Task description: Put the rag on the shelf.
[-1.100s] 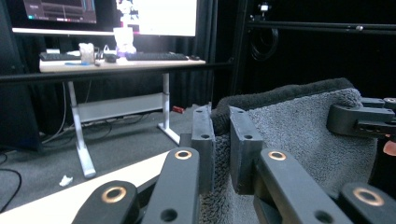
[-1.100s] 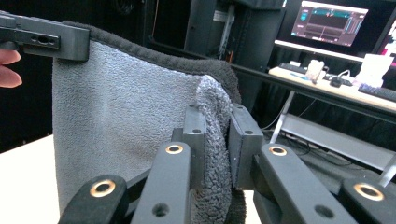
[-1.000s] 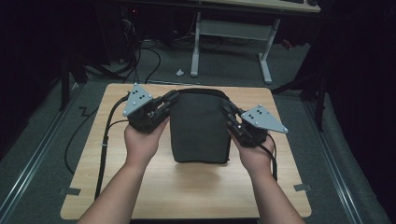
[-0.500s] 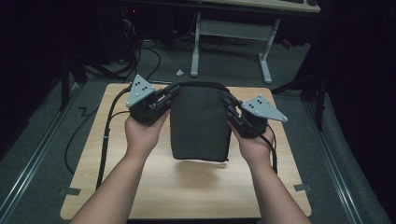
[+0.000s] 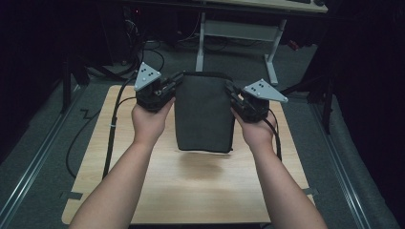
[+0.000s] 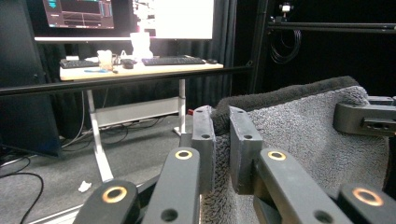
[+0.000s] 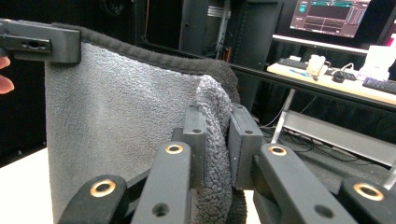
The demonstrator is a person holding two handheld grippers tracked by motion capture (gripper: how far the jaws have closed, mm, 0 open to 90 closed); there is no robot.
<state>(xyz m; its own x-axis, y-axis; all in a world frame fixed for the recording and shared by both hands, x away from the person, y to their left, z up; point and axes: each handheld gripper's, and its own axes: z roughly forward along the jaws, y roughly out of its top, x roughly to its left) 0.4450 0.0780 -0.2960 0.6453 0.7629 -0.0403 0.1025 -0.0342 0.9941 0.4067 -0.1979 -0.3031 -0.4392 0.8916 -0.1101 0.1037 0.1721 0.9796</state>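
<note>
- Table point(image 5: 200, 191): lying pale and wooden under the work, bearing a faint shadow directly below the hanging cloth; dark floor showing on all sides.
- Far desk point(image 6: 140, 70): standing well beyond the table on white legs, carrying a keyboard point(image 6: 173, 60) and lit monitors point(image 6: 77, 13).
- Grey towel point(image 5: 204, 112): hanging folded and lifted clear of the table, between the two hands, upper edge stretched level from corner to corner, lower edge hovering above the tabletop; showing a fuzzy pile and a darker rolled hem in both gripper views.
- Left hand point(image 5: 149, 121): coming in from below, wrapping around the left tool's body beside the towel's left edge.
- Right hand point(image 5: 258, 131): mirroring it beside the towel's right edge.
- Left tool point(image 6: 222, 140): pinching the towel's upper left corner, jaws clamped on the bunched hem.
- Right tool point(image 7: 215, 140): pinching the towel's upper right corner, jaws pressed onto a thick fold of cloth.
</note>
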